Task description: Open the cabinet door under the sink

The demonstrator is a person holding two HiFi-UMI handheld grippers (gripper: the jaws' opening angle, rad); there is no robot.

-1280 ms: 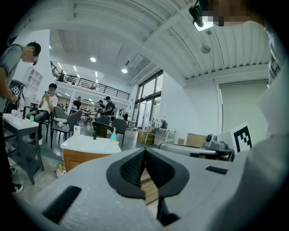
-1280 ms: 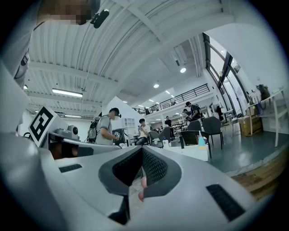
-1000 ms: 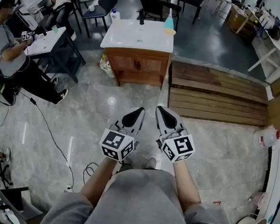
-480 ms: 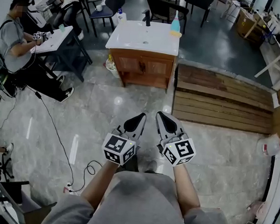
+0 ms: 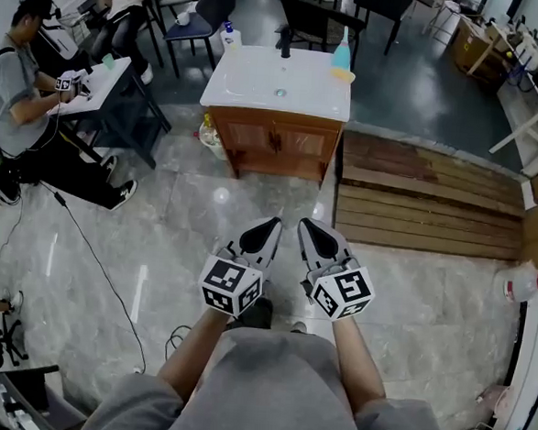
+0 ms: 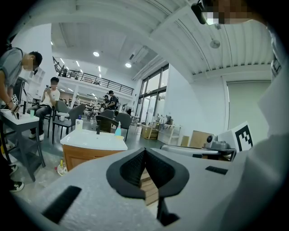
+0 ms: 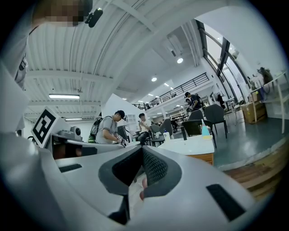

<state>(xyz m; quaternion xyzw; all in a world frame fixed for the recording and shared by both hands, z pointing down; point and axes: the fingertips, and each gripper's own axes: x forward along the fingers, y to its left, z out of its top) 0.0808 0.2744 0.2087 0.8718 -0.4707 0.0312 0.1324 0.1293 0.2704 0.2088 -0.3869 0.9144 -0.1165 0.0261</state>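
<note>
The sink cabinet stands ahead on the grey floor, brown wood under a white basin top, and both front doors are closed. It also shows small in the left gripper view and in the right gripper view. My left gripper and right gripper are held side by side in front of me, pointing at the cabinet from well short of it. Both are shut with nothing in them. The shut pads show in the left gripper and in the right gripper.
A wooden platform lies right of the cabinet. A seated person and a dark table are at the left, with a cable across the floor. A faucet and a blue bottle stand on the basin top.
The cabinet has come lower and a little larger in the head view as I step toward it. Both grippers have stayed shut and side by side.
</note>
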